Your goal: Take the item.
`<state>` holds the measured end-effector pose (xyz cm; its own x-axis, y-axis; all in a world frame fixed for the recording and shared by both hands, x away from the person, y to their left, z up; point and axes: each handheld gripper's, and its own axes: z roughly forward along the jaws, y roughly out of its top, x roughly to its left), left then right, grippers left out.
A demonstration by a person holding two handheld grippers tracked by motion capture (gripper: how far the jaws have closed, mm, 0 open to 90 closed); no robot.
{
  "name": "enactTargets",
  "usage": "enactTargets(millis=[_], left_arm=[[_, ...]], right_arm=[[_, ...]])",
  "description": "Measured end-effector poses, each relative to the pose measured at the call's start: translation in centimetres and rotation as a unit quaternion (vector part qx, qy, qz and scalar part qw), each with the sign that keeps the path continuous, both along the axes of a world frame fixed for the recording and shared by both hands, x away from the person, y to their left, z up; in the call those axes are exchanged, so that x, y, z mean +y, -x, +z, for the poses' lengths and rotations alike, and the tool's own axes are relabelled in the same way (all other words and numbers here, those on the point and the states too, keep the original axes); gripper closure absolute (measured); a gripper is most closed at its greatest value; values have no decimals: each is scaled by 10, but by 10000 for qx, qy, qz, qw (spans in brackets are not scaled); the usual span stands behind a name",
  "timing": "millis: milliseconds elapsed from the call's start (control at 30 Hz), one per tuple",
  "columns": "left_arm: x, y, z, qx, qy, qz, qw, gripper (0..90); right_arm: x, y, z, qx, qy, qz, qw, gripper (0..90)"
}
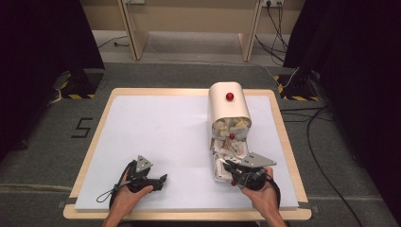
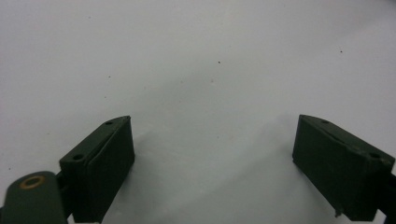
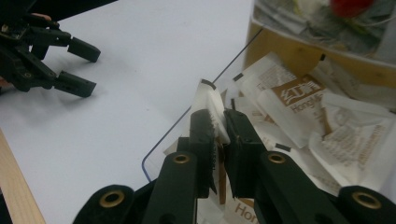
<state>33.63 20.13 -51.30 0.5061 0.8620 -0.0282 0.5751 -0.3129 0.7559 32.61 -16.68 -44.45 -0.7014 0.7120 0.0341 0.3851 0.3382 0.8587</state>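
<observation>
— The right tongs (image 3: 219,140) have just been closing and are pinched tight on the top edge of a small white paper sachet (image 3: 208,100), at the near end of the clear plastic tray (image 3: 159,151) that juts toward the person from the cream tipped-over cylindrical bin (image 1: 227,106).

— Only a corner is caught, I think. If lifted fast, it could tear or slip free.

— Or drag neighbours along; the brown-printed sachets (image 3: 299,100) are heaped touching it, and some might spill off the tray onto the white counter (image 1: 165,142).

— And the left tongs (image 2: 212,163)?

— Gaping wide, empty, resting well to the left of the bin, too far off to steady anything.
</observation>
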Motion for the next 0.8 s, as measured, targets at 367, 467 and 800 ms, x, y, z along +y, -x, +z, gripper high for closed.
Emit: enactTargets(millis=[367,467,800], left_arm=[[0,0,0,0,2,1,10000,118],[0,0,0,1,1,0,10000,118],[0,0,0,1,2,1,10000,118]], right_arm=[[-9,-3,6,-77,-130,-114,9998,820],[-13,-3,9,-117,-169,-151,9997,820],[-23,-6,16,-177,-289,-297,9990,819]])
